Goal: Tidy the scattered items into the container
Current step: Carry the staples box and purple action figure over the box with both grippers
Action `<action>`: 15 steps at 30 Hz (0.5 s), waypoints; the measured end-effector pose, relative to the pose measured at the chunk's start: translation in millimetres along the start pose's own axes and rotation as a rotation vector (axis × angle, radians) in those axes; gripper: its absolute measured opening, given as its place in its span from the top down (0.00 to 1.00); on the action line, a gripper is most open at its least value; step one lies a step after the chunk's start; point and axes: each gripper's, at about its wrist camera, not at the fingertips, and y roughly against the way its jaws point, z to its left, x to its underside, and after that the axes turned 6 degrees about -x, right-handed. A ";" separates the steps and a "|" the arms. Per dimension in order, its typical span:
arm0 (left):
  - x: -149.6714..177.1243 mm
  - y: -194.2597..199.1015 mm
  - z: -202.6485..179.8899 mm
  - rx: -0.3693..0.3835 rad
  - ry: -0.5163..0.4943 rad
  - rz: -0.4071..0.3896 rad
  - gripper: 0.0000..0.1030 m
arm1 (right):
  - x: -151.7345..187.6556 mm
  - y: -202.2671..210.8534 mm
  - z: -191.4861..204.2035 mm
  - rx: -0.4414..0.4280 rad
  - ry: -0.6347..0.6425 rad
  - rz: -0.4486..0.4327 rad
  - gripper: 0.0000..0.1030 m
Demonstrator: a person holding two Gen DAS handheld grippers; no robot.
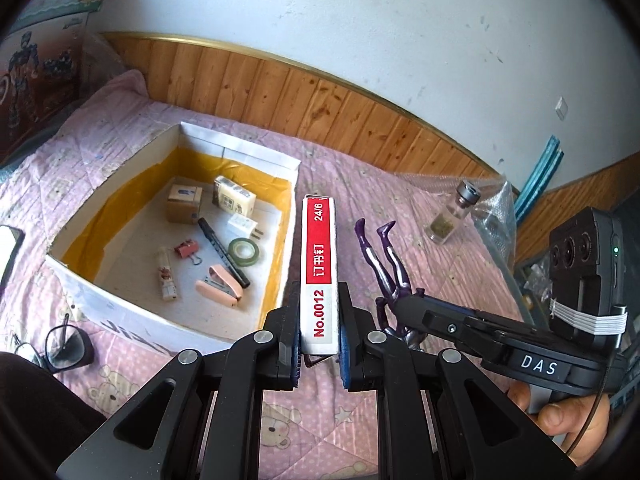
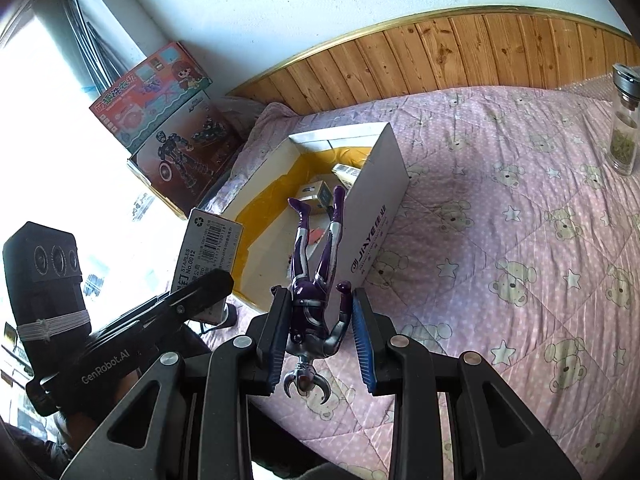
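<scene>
My left gripper (image 1: 319, 354) is shut on a red and white staples box (image 1: 319, 268), held upright just right of the white cardboard container (image 1: 248, 160). The container holds several small items, among them a pink stapler (image 1: 219, 290) and a black pen (image 1: 222, 251). My right gripper (image 2: 320, 336) is shut on a purple and silver action figure (image 2: 314, 272), held head down with its legs pointing at the container (image 2: 376, 208). In the left wrist view the figure (image 1: 384, 260) hangs to the right of the staples box. The staples box also shows in the right wrist view (image 2: 208, 248).
A pink quilt with bear prints (image 2: 500, 240) covers the bed. A glass jar with a metal lid (image 1: 452, 216) stands at the back right. Glasses (image 1: 60, 346) lie front left. Toy boxes (image 2: 168, 136) lean by the wooden wall panel (image 1: 320, 92).
</scene>
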 end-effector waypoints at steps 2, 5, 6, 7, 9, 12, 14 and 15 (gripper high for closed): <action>-3.6 2.0 7.4 -0.007 0.010 -0.009 0.86 | -3.7 -3.9 6.7 -0.007 0.012 0.002 0.69; -10.0 3.5 18.4 -0.015 0.029 -0.021 0.86 | -8.5 -10.6 17.0 -0.017 0.032 0.009 0.69; -11.8 3.4 21.3 -0.019 0.032 -0.024 0.86 | -9.9 -13.3 20.2 -0.019 0.040 0.012 0.69; -14.1 3.9 25.1 -0.023 0.037 -0.029 0.86 | -11.3 -15.9 22.9 -0.021 0.045 0.015 0.69; -18.9 5.1 32.3 -0.030 0.047 -0.036 0.86 | -14.7 -20.4 27.9 -0.026 0.055 0.020 0.69; -25.3 6.4 41.9 -0.040 0.057 -0.047 0.86 | -19.0 -26.1 36.0 -0.033 0.073 0.025 0.69; -29.5 6.8 47.3 -0.045 0.061 -0.053 0.86 | -22.2 -29.7 40.5 -0.036 0.083 0.028 0.69; -30.8 6.8 49.3 -0.048 0.062 -0.055 0.86 | -23.6 -31.9 42.6 -0.038 0.087 0.030 0.69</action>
